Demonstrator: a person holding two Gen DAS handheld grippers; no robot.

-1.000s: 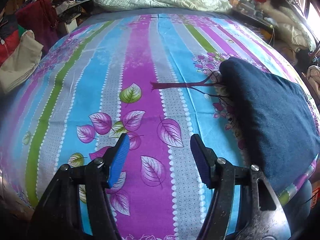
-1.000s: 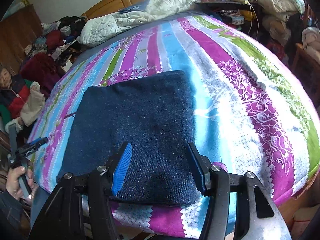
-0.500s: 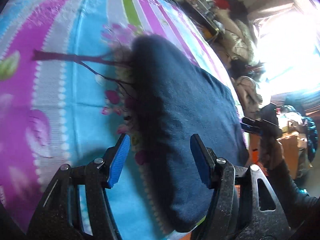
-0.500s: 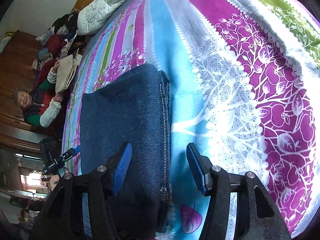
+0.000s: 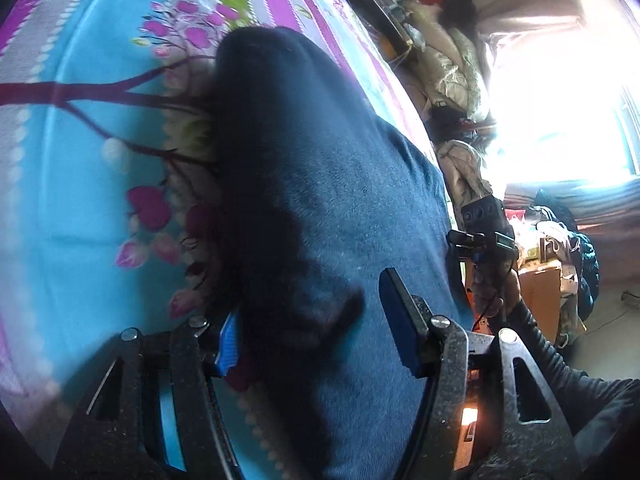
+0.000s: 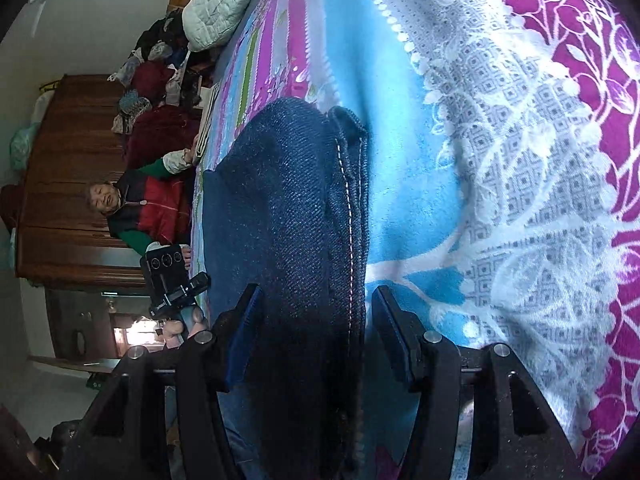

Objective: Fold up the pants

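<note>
Right now the folded dark-blue denim pants [image 5: 340, 208] lie flat on the bed's striped floral bedsheet [image 5: 80, 208], close to the bed's near edge, with one stitched seam edge showing pale thread along their right side in the right wrist view [image 6: 288, 208].

Both tools are rolled onto their sides and straddle opposite edges of the bundle. Left tool [image 5: 316, 334]: fingers spread wide, the blue-padded left finger [image 5: 228, 344] down at the pants' left edge against the sheet, the other finger [image 5: 400, 320] over the top of the fabric — nothing is pinched between them. Right tool [image 6: 314, 332]: likewise wide open, one finger [image 6: 244, 332] over the denim, the other [image 6: 394, 332] over the blue stripe of the sheet just beside the seam, so the stitched edge runs up between them; whether either pad actually touches cloth cannot be told.

Beyond the far edge of the pants in each view, the opposite hand [image 5: 496, 276] grips its black tool handle; small white lettering on the handle [image 6: 172, 296] is too small to read.

Farther out: a white quilted comforter [image 6: 218, 8] at the head of the bed, piled clothes [image 6: 156, 72] beside a wooden wardrobe [image 6: 68, 184], a seated person in a red and green top [image 6: 152, 208], and a glaring bright window [image 5: 560, 100]
</note>
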